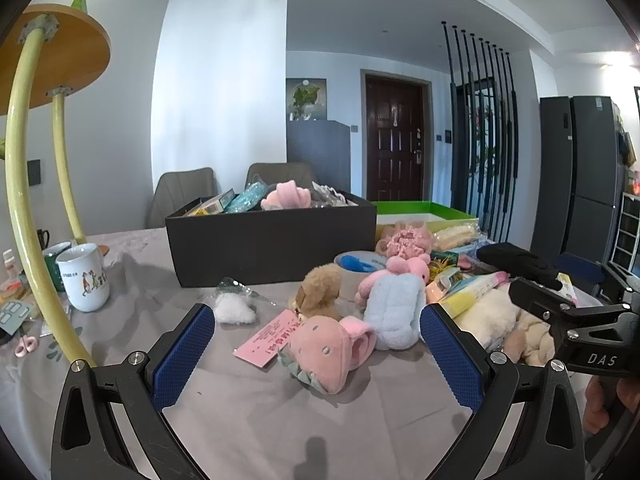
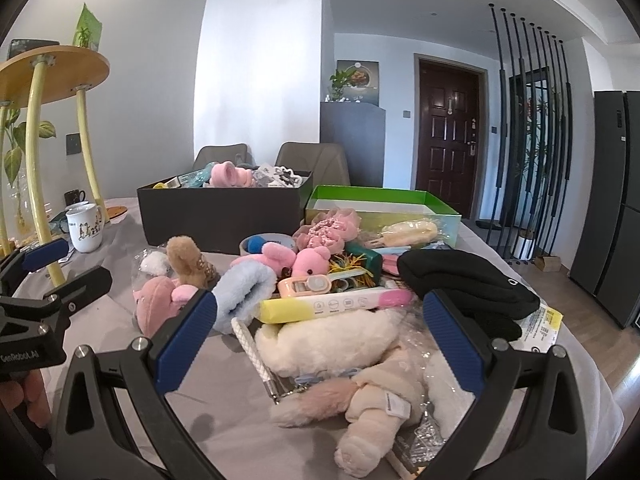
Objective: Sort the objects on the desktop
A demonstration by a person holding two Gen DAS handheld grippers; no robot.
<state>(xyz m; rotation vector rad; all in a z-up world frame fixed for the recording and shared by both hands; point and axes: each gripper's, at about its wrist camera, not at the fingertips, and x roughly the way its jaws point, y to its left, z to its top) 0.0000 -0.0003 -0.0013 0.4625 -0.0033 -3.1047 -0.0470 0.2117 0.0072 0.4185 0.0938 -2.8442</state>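
Observation:
A heap of plush toys and small items lies on the grey tablecloth. My left gripper [image 1: 316, 344] is open, low over the cloth, with a pink strawberry plush [image 1: 320, 350] between its fingers. A brown plush [image 1: 320, 290] and a blue-and-pink plush [image 1: 394, 304] lie just beyond. My right gripper [image 2: 320, 332] is open and empty, its fingers on either side of a white fluffy plush [image 2: 328, 340] and a cream plush [image 2: 380, 396]. A yellow-pink pack [image 2: 332, 306] and a black pouch [image 2: 464, 284] lie behind. The black box [image 1: 272, 240] holds sorted items.
A green box [image 2: 384, 200] stands right of the black box [image 2: 224, 216]. A tape roll [image 1: 358, 266] sits by the pile. Mugs [image 1: 82, 276] and a yellow-legged wooden stand [image 1: 28, 200] are at the left. A pink card [image 1: 266, 338] and white bag [image 1: 234, 308] lie on the cloth.

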